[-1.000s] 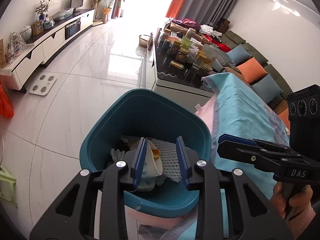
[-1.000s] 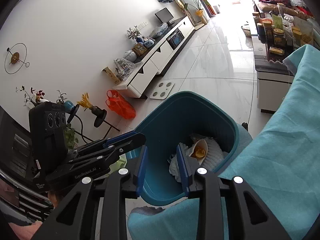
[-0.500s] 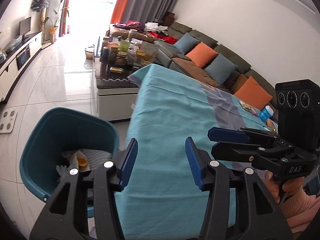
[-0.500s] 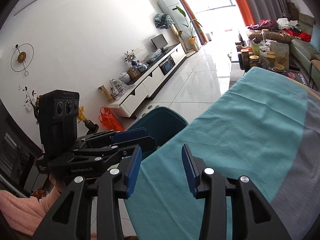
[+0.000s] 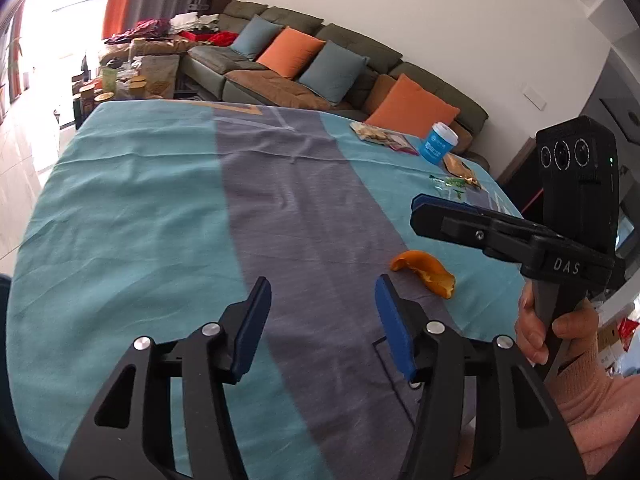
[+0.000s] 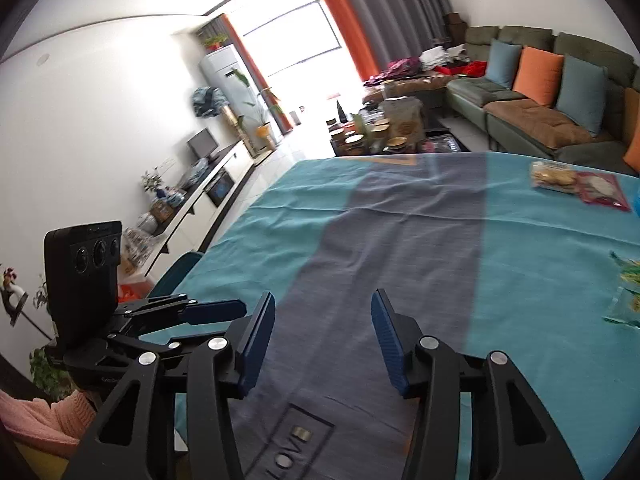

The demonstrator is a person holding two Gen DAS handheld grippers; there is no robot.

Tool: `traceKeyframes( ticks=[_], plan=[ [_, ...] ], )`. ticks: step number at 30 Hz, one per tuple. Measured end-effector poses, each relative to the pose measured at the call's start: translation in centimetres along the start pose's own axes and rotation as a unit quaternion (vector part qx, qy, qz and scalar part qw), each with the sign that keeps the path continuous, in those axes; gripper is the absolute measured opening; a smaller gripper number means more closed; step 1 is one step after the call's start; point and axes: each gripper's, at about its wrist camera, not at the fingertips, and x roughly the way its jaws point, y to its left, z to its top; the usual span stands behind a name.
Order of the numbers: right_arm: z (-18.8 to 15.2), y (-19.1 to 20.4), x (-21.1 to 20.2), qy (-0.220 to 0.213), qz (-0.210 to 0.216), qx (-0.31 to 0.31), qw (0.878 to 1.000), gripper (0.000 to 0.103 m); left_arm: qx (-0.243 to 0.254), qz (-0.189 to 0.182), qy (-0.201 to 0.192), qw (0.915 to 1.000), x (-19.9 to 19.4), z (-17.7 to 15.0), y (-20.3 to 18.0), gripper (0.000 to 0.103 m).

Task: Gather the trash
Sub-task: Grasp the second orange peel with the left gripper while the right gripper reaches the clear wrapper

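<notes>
Trouble is looming: both the left gripper (image 5: 322, 306) and right gripper (image 6: 322, 322) are opening half-wide and empty above the desk (image 5: 140, 208), and a hasty pinch risks snagging cloth instead of the orange peel (image 5: 424, 272) lying near the right edge.

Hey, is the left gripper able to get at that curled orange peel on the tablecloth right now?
Probably yes. The left gripper is open and empty, and the curled orange peel lies uncovered on the tablecloth just ahead to its right, with nothing between them.
</notes>
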Motion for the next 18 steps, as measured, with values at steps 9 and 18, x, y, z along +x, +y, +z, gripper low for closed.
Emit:
traceKeyframes(
  ticks=[9,18],
  plan=[
    [-0.7,-8.5,-5.1,-0.045,-0.105,0.056,0.992,0.051,0.035,-0.037,0.059,0.997,6.9,1.5,-5.7,0.06],
    [-0.9,-14.7,-8.2,-0.076,-0.178,0.102,0.976,0.053,0.061,-0.058,0.098,0.9916,9.7,0.5,-9.4,0.059]
  ],
)
